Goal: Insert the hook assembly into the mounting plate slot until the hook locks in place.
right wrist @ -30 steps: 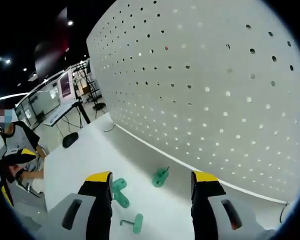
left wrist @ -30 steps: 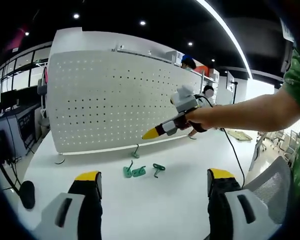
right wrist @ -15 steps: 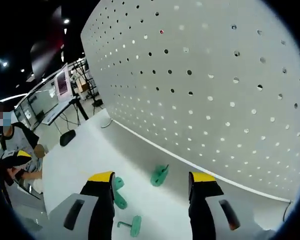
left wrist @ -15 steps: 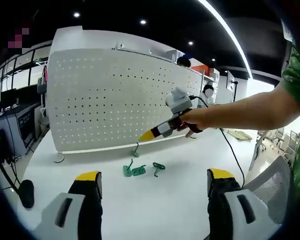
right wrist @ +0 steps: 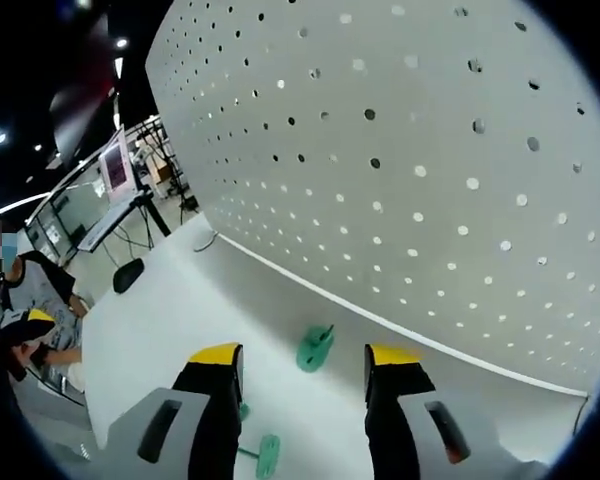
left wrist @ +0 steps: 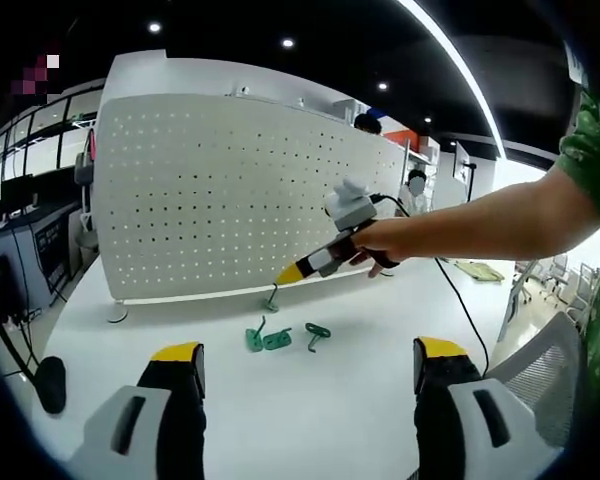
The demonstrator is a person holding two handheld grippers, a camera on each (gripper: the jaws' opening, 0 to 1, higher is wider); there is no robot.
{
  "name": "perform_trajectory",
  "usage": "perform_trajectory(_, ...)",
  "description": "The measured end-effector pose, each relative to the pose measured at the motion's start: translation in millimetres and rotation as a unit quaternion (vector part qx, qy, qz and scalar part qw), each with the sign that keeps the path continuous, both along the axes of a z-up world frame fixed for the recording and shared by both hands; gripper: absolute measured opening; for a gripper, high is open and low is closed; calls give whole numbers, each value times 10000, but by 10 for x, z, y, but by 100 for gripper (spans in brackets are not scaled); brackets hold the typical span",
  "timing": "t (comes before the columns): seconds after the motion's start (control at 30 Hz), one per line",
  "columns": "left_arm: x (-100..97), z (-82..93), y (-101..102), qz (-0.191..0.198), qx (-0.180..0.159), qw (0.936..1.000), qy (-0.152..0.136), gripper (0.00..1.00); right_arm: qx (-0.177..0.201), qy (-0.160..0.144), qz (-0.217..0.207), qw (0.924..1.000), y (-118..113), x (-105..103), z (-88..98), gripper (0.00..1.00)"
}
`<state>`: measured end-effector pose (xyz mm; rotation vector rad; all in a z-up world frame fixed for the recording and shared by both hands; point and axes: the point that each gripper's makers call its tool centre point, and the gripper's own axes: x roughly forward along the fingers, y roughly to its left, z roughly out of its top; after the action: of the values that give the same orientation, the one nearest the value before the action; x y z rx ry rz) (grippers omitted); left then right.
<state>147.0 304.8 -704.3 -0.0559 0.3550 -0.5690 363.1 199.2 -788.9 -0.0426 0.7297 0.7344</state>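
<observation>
Right claw point(right wrist: 300, 365): jaws parted with nothing between them — tilted down toward the counter, close to the pegboard.
Right claw seen from the left gripper view point(left wrist: 292, 271): held out at the end of a person's outstretched arm point(left wrist: 480, 222), its yellow tip slanting down toward the foot of the pegboard; how far it is open cannot be told from here.
Nearest hook point(right wrist: 315, 347): green, lying on the counter just ahead of the right claw, between the lines of its two jaws, at the base of the pegboard.
Other hooks point(right wrist: 267, 453): green pieces lower in the right gripper view, beside and partly behind the left-hand jaw.
Left claw point(left wrist: 305, 365): jaws wide apart, holding nothing — level and low over the counter, well back from the work.
Hooks ahead of the left claw point(left wrist: 276, 341): a small green cluster on the counter, between the jaw lines; one more hook point(left wrist: 271, 300) beyond them, under the right claw's tip.
Pegboard point(left wrist: 230, 190): white, perforated, standing upright beyond the hooks.
Counter point(left wrist: 310, 420): white.
</observation>
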Motion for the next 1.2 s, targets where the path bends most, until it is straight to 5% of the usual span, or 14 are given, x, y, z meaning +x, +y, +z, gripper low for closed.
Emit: perform_trajectory(1.2,10,-51,-8,-46,211,9998,0,87,-80,309,-176,9993,89,163,-225,30)
